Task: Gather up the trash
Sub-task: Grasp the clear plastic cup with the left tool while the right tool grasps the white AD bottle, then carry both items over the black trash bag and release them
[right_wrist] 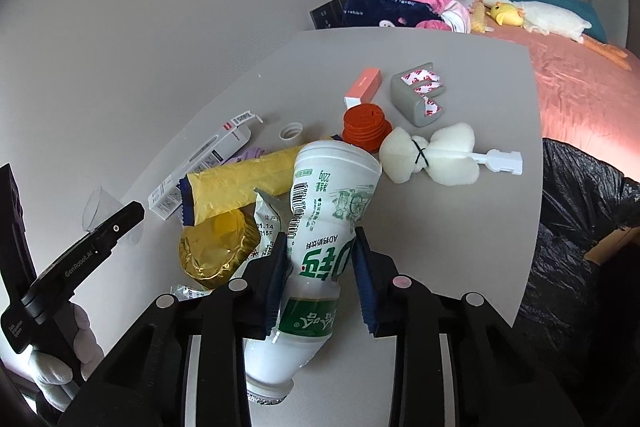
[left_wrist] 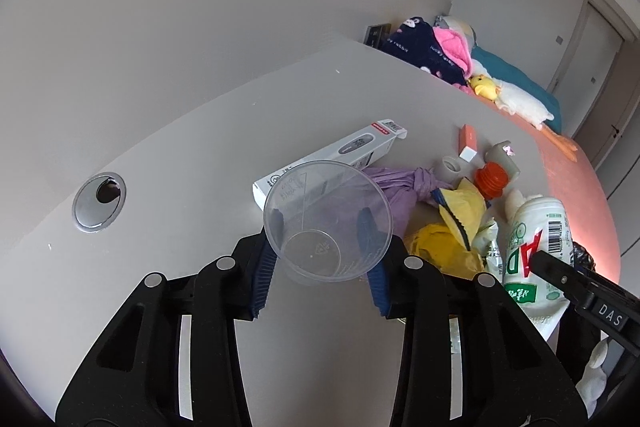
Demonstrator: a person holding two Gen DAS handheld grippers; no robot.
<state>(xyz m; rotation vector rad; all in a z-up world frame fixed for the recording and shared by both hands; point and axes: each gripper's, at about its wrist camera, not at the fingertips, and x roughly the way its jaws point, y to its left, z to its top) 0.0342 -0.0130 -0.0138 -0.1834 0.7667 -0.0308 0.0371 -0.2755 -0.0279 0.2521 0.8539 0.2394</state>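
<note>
Here, through the left wrist camera, my left hand-held gripper point(left_wrist: 326, 247) has its blue pads pressed on either side of a clear plastic cup point(left_wrist: 326, 223), jaws roughly half open, the cup's mouth facing the lens. Just beyond the cup a long white box point(left_wrist: 328, 161) lies flat on the grey desk point(left_wrist: 180, 163), with a knotted purple bag point(left_wrist: 396, 187) touching it on the right. Further right sit a yellow wrapper point(left_wrist: 460, 207), an orange cap point(left_wrist: 491, 179) and the white drink bottle point(left_wrist: 534, 247), which the right hand-held gripper's black finger point(left_wrist: 560, 277) crosses. A round cable grommet point(left_wrist: 99, 200) lies off to the left.

Through the right wrist camera, my right hand-held gripper point(right_wrist: 320, 275) is closed on the white drink bottle point(right_wrist: 324, 227), squeezing its waist, neck toward me. Left of the bottle lie the yellow wrapper point(right_wrist: 240, 183) and a crumpled gold foil cup point(right_wrist: 216, 251). Ahead sit the orange cap point(right_wrist: 366, 127), a white sponge brush point(right_wrist: 432, 155), a grey corner guard point(right_wrist: 420, 91) and a small pink box point(right_wrist: 362, 87). A black trash bag point(right_wrist: 580, 227) hangs beside the desk on the right.
</note>
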